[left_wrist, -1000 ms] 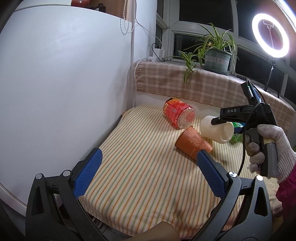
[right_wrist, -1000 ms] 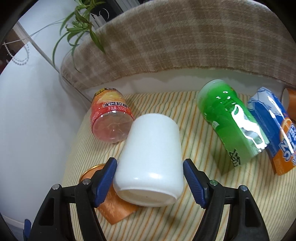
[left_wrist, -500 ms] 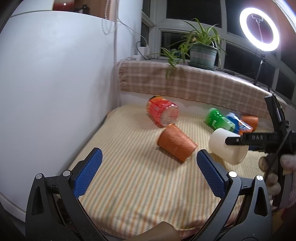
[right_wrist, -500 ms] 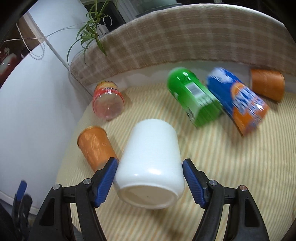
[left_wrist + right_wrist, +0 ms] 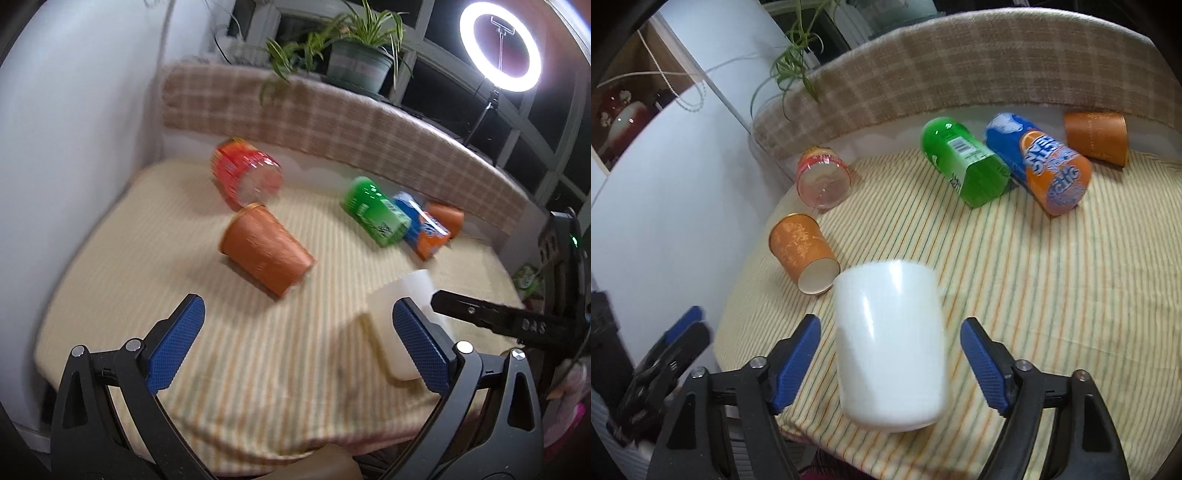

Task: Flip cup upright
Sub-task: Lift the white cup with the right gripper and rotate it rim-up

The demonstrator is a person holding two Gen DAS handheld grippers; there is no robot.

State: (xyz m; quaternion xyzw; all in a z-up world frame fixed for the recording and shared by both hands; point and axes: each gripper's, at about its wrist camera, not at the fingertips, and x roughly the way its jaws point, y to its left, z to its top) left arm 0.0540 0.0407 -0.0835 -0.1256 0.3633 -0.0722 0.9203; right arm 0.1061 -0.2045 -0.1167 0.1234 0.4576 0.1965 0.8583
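A white cup [image 5: 888, 343] stands upright near the front edge of the striped table [image 5: 1034, 280]. My right gripper [image 5: 890, 363] is open, its blue pads a little apart from the cup's sides. The cup also shows in the left wrist view [image 5: 399, 325], partly behind my left gripper's right finger. My left gripper [image 5: 295, 343] is open and empty above the table's front. An orange paper cup [image 5: 264, 247] lies on its side at mid-table.
A red bottle [image 5: 245, 173], a green bottle [image 5: 964, 162], a blue-orange bottle [image 5: 1041, 162] and a second orange cup [image 5: 1097, 136] lie at the back. A checked cloth wall [image 5: 332, 122] bounds the rear, a white wall [image 5: 55, 147] the left.
The white cup went from lying tilted in my right gripper to standing on the table near the front edge. My right gripper has opened off it. The left gripper rose and tilted down.
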